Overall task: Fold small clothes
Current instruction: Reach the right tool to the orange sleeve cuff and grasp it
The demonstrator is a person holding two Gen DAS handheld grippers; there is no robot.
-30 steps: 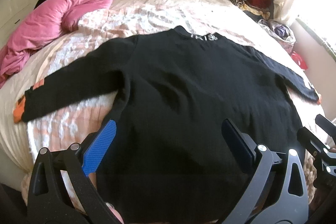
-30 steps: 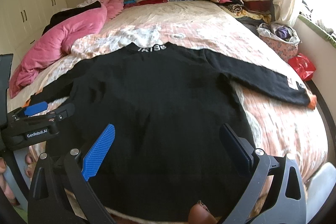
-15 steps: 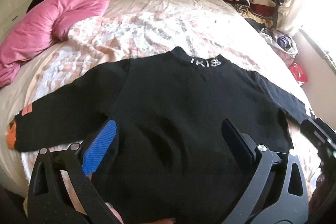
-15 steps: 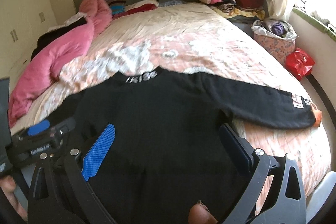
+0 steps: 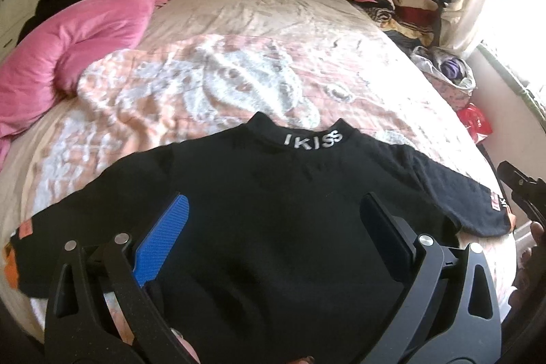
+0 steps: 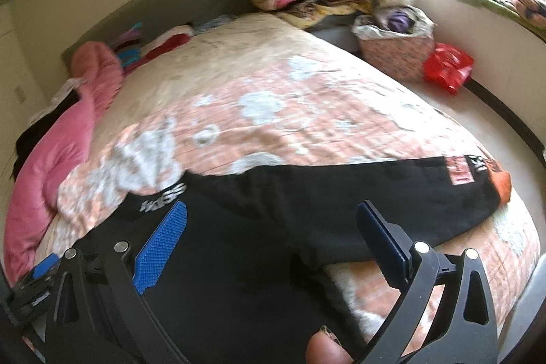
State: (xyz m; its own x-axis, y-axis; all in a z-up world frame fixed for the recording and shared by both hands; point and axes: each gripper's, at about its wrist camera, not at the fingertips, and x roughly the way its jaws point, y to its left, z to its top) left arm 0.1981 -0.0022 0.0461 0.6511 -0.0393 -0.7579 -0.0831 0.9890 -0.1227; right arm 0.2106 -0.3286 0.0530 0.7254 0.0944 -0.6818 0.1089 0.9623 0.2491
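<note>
Left wrist, black sweater (image 5: 273,227) nearer bed's (image 5: 259,23) foot than before

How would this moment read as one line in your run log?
stage: before first fold | black top: flat on bed, sleeves out | left gripper: jaws open | right gripper: jaws open

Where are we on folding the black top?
Done: the black top lies spread flat on the bed, collar away from the cameras, both sleeves out sideways. In hand: nothing; the left hand-held gripper and right hand-held gripper hover open above it. Left: every fold; the right sleeve still lies unfolded.
</note>
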